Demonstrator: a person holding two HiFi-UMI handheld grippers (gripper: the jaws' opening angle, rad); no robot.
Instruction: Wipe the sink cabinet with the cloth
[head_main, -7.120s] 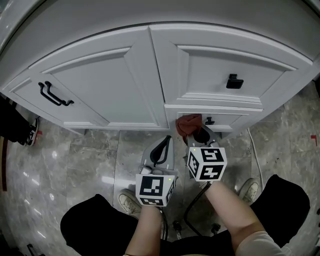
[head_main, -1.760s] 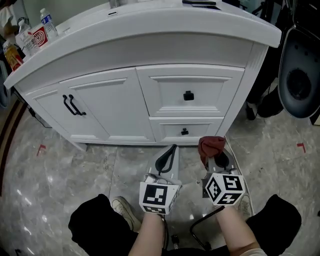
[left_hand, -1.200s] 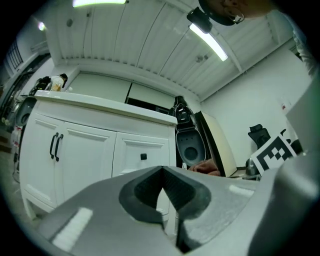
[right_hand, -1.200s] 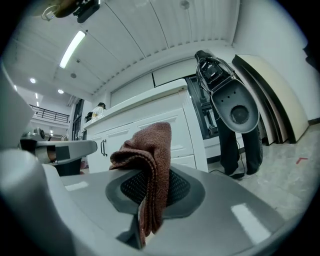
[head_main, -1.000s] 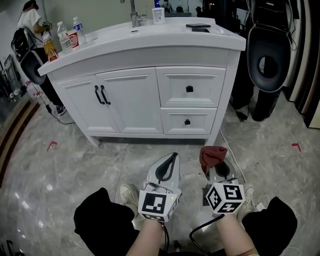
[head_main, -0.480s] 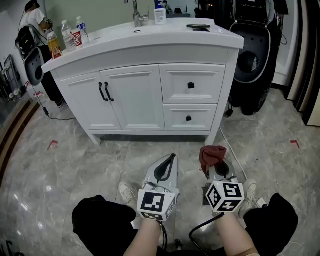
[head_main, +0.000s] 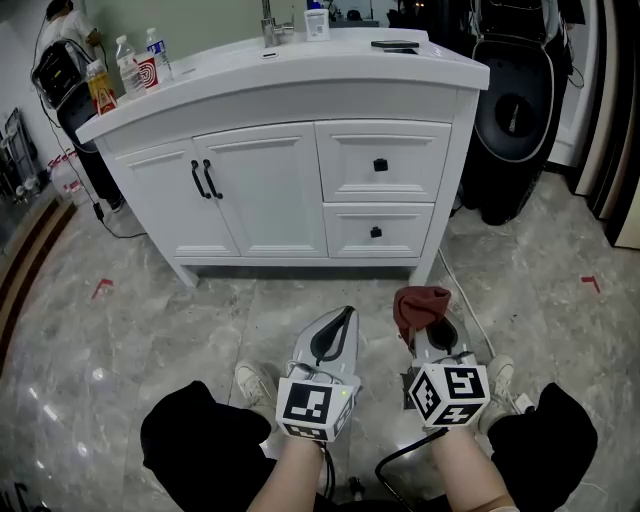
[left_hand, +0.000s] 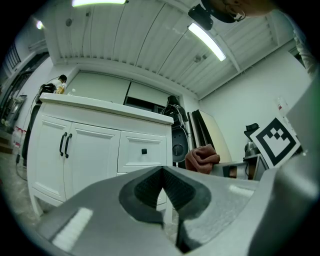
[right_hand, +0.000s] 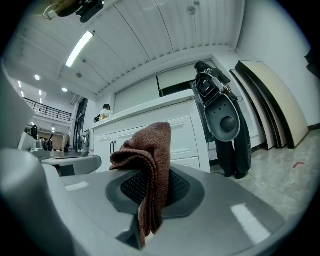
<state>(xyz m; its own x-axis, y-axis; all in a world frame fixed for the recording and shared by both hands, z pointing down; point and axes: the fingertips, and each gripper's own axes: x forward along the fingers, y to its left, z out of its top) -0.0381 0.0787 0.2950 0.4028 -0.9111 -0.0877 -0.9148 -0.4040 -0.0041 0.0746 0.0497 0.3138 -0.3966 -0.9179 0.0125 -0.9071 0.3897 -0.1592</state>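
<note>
I'm working off the sink cabinet (head_main: 290, 170) as my reference, a white unit standing on a grey marbled floor (head_main: 150, 330). Both tools sit in front of it and well clear of its face, low down over the floor. My right gripper (head_main: 425, 325) is out in front of the cabinet's drawer side, and its jaws are pinching the cloth (head_main: 420, 303), a reddish-brown wad bunched above the tips. In the right gripper view the cloth (right_hand: 150, 160) hangs folded between the dark pads of the right gripper (right_hand: 150, 192), with the cabinet (right_hand: 187, 132) behind it. My left gripper (head_main: 340, 318) is in front of the cabinet's middle, just beside the right one, pointing toward the cabinet. In the left gripper view the left gripper (left_hand: 164, 190) has its jaws pressed together with nothing in them, and the cabinet (left_hand: 95, 150) stands beyond. On the cabinet's front I see two doors with black bar handles (head_main: 205, 178) on one half and two stacked drawers on the other, the upper knob (head_main: 380, 165) above the lower knob (head_main: 376, 232). On the cabinet's top there are bottles (head_main: 125, 65) at the door end, a faucet (head_main: 268, 20) near the back and a dark flat object (head_main: 395, 44) at the drawer end. A black rounded machine (head_main: 515, 110) stands just past the cabinet's drawer end.
</note>
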